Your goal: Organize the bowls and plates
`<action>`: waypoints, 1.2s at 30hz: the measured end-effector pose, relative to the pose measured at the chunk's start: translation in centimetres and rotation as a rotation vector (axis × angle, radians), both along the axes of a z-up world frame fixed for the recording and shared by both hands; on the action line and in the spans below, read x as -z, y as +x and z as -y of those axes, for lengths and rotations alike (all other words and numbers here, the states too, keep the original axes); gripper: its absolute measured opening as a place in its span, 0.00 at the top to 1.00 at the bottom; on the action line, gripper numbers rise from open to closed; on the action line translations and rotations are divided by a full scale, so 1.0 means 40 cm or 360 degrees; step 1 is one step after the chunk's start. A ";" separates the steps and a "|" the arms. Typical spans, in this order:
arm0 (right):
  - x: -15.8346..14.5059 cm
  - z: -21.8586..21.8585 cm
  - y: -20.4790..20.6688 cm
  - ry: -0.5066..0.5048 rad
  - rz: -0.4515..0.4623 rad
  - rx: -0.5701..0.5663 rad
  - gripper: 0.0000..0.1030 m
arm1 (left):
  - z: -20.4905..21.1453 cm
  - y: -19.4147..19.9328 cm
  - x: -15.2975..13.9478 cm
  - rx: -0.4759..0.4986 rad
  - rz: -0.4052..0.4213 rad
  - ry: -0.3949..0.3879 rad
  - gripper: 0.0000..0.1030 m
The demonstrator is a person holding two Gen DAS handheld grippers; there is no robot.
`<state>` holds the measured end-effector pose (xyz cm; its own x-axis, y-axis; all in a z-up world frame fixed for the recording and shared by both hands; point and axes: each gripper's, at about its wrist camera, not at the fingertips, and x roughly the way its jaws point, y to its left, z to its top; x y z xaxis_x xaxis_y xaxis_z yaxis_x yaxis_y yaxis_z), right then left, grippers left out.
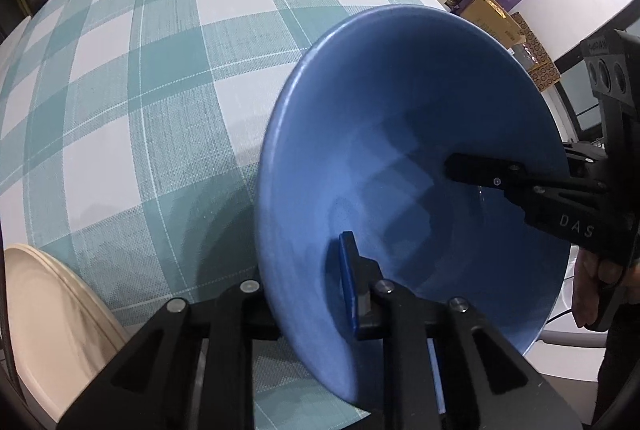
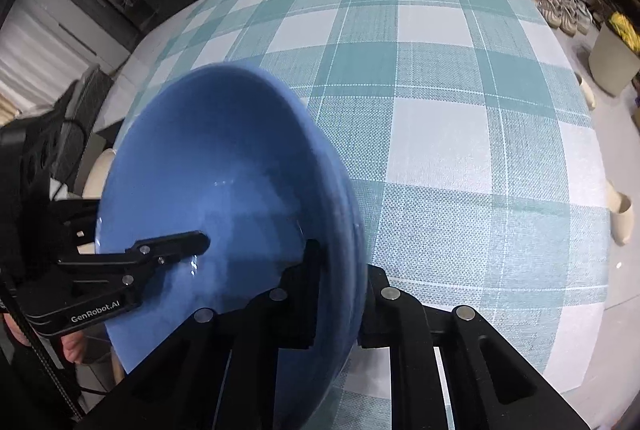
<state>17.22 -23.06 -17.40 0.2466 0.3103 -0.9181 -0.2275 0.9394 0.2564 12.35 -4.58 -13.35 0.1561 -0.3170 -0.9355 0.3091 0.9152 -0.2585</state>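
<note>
We are holding the blue bowl (image 1: 400, 134) from two sides above the checked tablecloth (image 1: 152, 78). Our left gripper (image 1: 312, 294) is pinching the bowl's left rim between its narrowed fingers, and our right gripper (image 2: 340, 294) is clamping the opposite rim, one finger inside the bowl and one outside. The cream plates (image 1: 52, 318) are lying left of the bowl.

Blue bowl (image 1: 416, 134): glazed, empty, tilted steeply on its side above the checked bench (image 1: 160, 70). Cream plates (image 1: 48, 318): stacked, seen at the bench's near left edge, apart from the bowl.
</note>
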 end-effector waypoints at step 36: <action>-0.030 0.023 0.077 0.0231 -0.0271 0.0090 0.88 | -0.069 0.056 -0.018 -0.0097 -0.0345 -0.0235 0.81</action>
